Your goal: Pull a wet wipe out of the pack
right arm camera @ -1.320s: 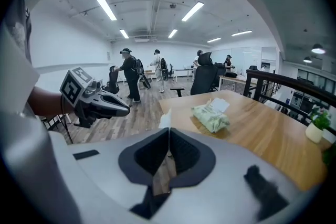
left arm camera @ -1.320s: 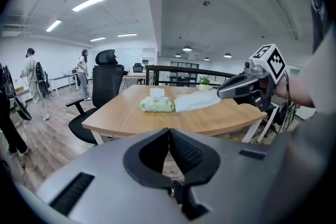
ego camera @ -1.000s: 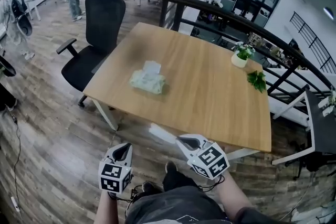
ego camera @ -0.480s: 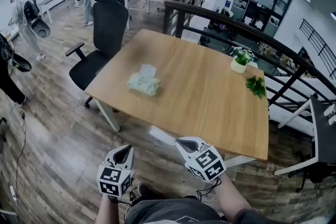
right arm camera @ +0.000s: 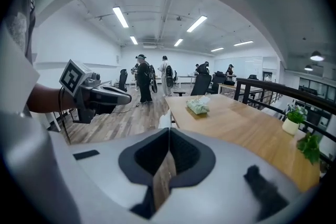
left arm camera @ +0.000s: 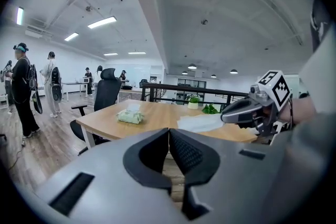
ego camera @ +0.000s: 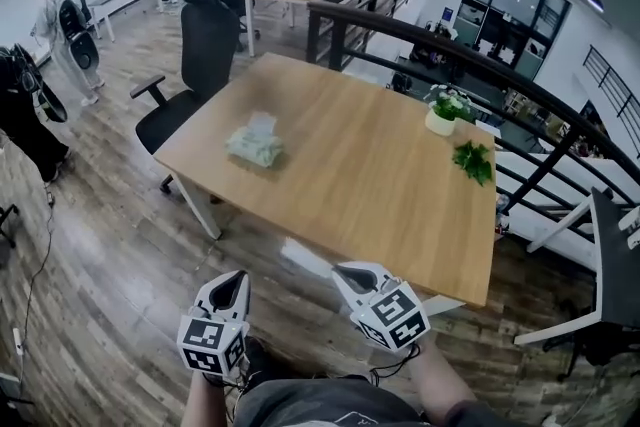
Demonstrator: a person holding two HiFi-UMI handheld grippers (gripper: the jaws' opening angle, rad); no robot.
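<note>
The pale green wet wipe pack [ego camera: 253,144] lies on the left part of the wooden table [ego camera: 380,185], a white wipe sticking up from its top. I stand back from the table. My right gripper [ego camera: 340,267] is shut on a white wet wipe [ego camera: 305,260] that trails from its tips over the floor. In the right gripper view the wipe [right arm camera: 164,120] pokes up past the closed jaws, with the pack [right arm camera: 198,106] far ahead. My left gripper [ego camera: 232,277] is shut and empty. The left gripper view shows the wipe [left arm camera: 202,122] hanging from the right gripper [left arm camera: 223,117].
A black office chair [ego camera: 205,55] stands at the table's left end. A potted plant [ego camera: 441,113] and a green sprig [ego camera: 472,160] sit at the far right of the table. A dark railing [ego camera: 480,55] runs behind it. Several people stand at the far left.
The table and pack have slid further away and leftward in the head view. Both grippers stay low in front of me, the right one still holding the wipe.
</note>
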